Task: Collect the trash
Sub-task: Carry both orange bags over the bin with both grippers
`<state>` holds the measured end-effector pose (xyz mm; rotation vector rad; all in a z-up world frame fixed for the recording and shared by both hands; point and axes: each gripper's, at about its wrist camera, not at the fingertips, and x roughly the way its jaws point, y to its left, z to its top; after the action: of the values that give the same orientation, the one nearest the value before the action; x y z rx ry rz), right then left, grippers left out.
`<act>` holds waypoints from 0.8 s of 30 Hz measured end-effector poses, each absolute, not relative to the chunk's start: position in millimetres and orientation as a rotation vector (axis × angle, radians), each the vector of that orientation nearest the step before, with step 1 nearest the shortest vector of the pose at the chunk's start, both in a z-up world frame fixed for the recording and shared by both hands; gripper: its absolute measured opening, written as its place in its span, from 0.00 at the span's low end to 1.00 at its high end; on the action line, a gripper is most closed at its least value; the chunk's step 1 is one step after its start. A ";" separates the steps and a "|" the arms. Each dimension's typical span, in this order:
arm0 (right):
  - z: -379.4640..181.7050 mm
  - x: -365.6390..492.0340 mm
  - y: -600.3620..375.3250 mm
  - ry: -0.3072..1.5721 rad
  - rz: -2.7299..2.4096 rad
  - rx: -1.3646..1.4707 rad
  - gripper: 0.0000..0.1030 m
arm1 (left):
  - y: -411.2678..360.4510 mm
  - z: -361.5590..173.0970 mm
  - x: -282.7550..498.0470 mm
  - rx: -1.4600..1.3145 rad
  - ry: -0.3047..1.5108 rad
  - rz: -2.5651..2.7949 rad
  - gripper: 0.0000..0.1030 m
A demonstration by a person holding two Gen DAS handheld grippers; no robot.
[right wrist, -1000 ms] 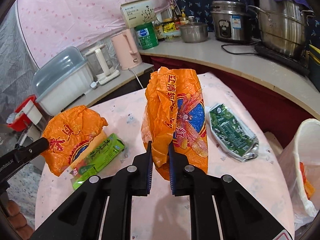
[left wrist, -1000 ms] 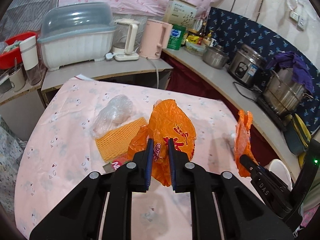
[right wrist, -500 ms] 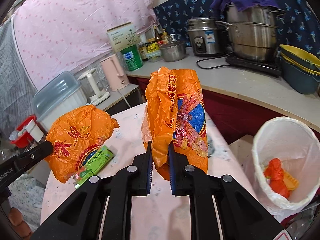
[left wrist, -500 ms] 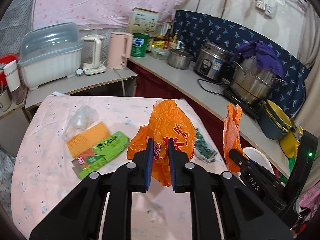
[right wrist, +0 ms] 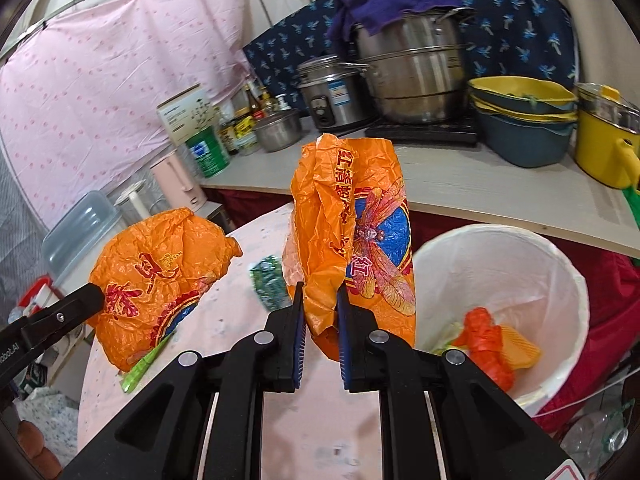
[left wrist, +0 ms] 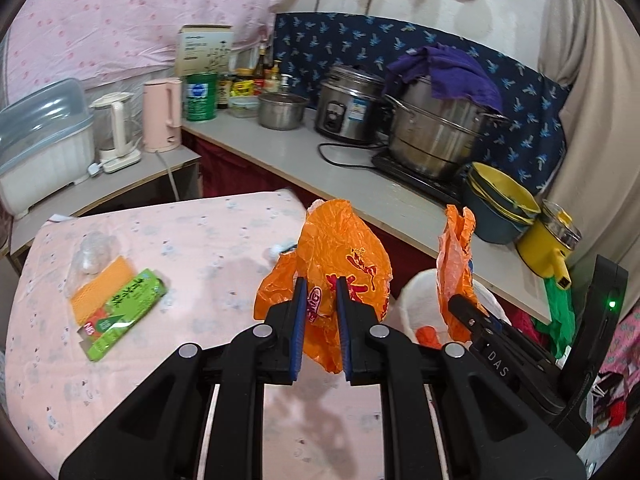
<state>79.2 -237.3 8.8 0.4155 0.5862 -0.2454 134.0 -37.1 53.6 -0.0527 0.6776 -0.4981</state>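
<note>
Each gripper is clamped on one orange wrapper: the left gripper [left wrist: 321, 308] has its jaws closed on the crumpled wrapper [left wrist: 340, 256], held above the pink surface [left wrist: 192, 248], and the right gripper [right wrist: 319, 314] has its jaws closed on the dragonfly wrapper [right wrist: 360, 236], held up just left of the white bin [right wrist: 568, 280]. The step in hand looks like carrying both to the bin. To do it well, bring the right one over the bin's mouth first, lower it past the rim before parting the jaws, since thin film drifts and may cling to the pads; then swing the left one across, keeping the two grippers from knocking together over the narrow opening. By count: two orange wrappers in the air, one bin with a red-orange wad [right wrist: 486, 340] and some other scraps already in it, and left on the surface one green packet [left wrist: 124, 312], one orange mesh pad [left wrist: 100, 284], one clear bag [left wrist: 94, 254] and one dark green pouch [right wrist: 269, 282].
</note>
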 end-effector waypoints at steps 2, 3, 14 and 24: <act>6.7 71.6 -250.4 0.582 -0.267 0.431 0.12 | -51.4 53.1 129.4 -0.035 0.679 -0.520 0.14; 5.3 68.2 -256.4 0.581 -0.276 0.439 0.12 | -57.1 52.8 127.2 -0.027 0.680 -0.529 0.14; -10.4 37.3 -304.0 0.579 -0.357 0.492 0.12 | -115.8 44.8 109.1 0.049 0.697 -0.612 0.14; -22.7 18.0 -334.0 0.575 -0.401 0.538 0.12 | -155.8 33.6 98.1 0.111 0.713 -0.662 0.14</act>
<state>18.0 -334.0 -22.7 0.5383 0.5750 -0.4014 98.1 -155.8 33.6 0.1106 0.7132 -0.6618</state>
